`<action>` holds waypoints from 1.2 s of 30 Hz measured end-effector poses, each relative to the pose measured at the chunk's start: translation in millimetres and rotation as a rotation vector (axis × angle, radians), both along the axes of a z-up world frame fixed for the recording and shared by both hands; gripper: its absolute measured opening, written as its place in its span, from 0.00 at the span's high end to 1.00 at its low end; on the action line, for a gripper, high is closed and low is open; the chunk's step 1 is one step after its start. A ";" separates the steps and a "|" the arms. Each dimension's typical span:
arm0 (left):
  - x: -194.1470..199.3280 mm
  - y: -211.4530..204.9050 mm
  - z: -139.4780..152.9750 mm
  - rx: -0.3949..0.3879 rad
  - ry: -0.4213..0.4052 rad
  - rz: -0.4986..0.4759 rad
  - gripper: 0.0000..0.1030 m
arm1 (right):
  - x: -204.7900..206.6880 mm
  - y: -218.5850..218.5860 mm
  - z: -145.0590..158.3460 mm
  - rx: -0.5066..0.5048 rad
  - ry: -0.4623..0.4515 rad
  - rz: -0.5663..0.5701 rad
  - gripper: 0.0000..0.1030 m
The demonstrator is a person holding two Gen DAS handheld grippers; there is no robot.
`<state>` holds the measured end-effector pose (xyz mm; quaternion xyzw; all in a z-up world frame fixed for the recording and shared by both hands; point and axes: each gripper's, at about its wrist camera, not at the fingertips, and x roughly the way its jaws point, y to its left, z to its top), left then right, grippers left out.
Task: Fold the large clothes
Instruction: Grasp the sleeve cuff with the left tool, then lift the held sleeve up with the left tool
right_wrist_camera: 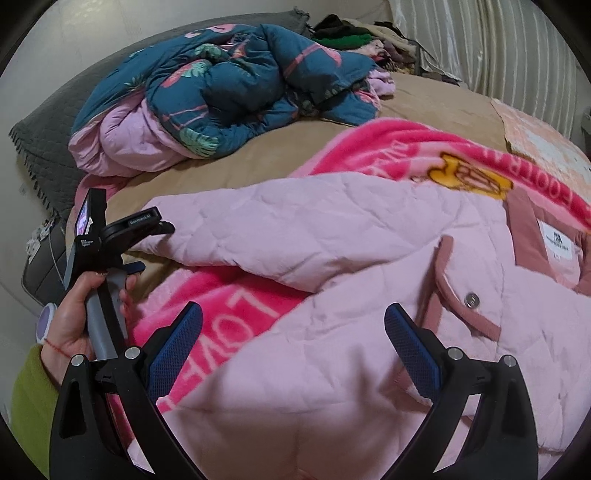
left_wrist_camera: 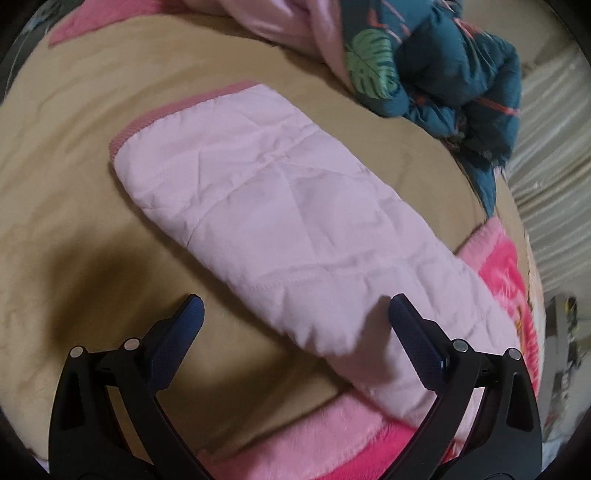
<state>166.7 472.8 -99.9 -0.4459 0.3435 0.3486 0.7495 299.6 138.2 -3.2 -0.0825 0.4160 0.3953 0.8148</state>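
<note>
A pale pink quilted jacket (right_wrist_camera: 369,332) lies spread on the bed, its body near me in the right wrist view, with a darker pink collar, a snap button (right_wrist_camera: 471,299) and a white label (right_wrist_camera: 559,242). One sleeve (left_wrist_camera: 280,229) stretches out flat over the tan sheet, its ribbed pink cuff (left_wrist_camera: 147,122) at the far end. My left gripper (left_wrist_camera: 293,314) is open and empty just above the near part of the sleeve; it also shows in the right wrist view (right_wrist_camera: 147,245). My right gripper (right_wrist_camera: 293,325) is open and empty over the jacket's body.
A bright pink fleece blanket (right_wrist_camera: 406,147) lies under the jacket on the tan sheet (left_wrist_camera: 92,184). A rumpled teal floral duvet (right_wrist_camera: 240,85) sits at the far side, with a grey pillow (right_wrist_camera: 48,129) and a pile of dark clothes (right_wrist_camera: 351,35) behind.
</note>
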 end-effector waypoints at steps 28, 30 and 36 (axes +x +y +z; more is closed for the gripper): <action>-7.1 -39.2 114.2 0.307 -0.273 -0.065 0.90 | 16.5 -101.0 9.4 0.092 0.012 -0.181 0.05; -10.0 -47.1 125.6 0.330 -0.298 -0.075 0.90 | 16.1 -108.0 11.0 0.106 0.009 -0.188 0.05; -17.2 -70.7 148.5 0.382 -0.350 -0.122 0.91 | 14.0 -127.0 12.8 0.135 0.015 -0.204 0.05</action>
